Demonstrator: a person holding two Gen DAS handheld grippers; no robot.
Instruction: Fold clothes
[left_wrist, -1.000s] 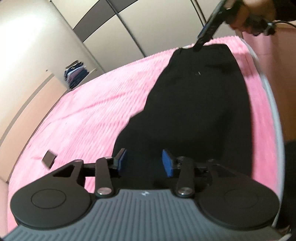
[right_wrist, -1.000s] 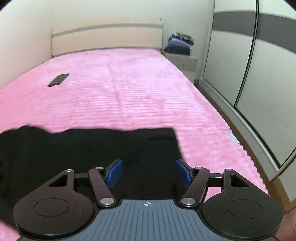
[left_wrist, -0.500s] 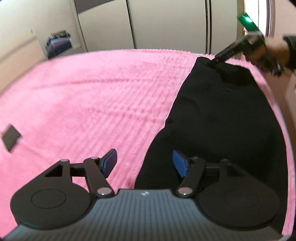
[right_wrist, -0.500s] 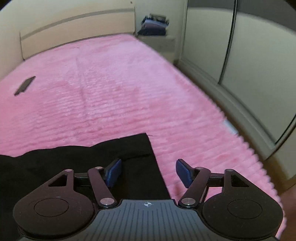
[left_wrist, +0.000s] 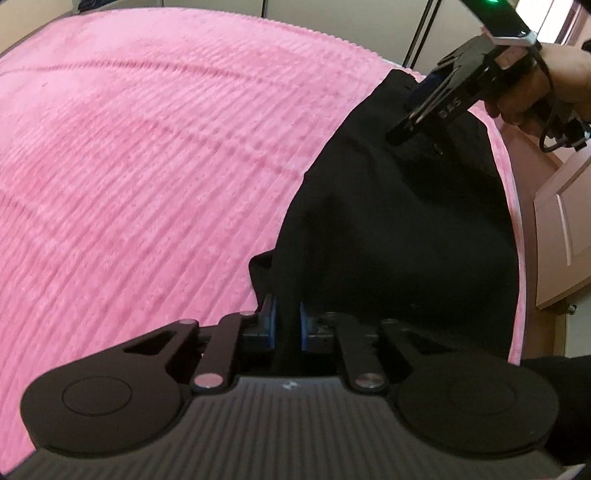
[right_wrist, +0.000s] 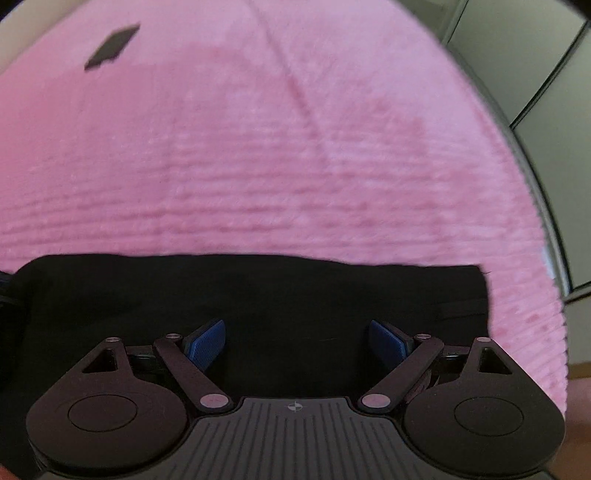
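- Fabric of the black garment (left_wrist: 399, 229) lies flat along one edge of the ribbed pink plush bedspread (left_wrist: 155, 155), running from your left gripper (left_wrist: 287, 325) up to your right gripper (left_wrist: 410, 118).
- Your left gripper tilts steeply down at the near end of the garment, its blue pads (left_wrist: 272, 323) closing on a raised ridge of black cloth that passes between them; the pads press on that fold.
- Your right hand (left_wrist: 546, 88) reaches in from the upper right of the left wrist view, wrapped round the handle, with the tool angled down toward the far end of the garment.
- In the right wrist view, your right gripper (right_wrist: 297, 341) has its jaws spread wide and opening, the blue fingers (right_wrist: 388, 343) hanging over the black cloth (right_wrist: 258, 295); whether the tips touch it is hard to tell through the blur.
- A small dark flat rectangular object (right_wrist: 110, 46) lies well apart on the bedspread.
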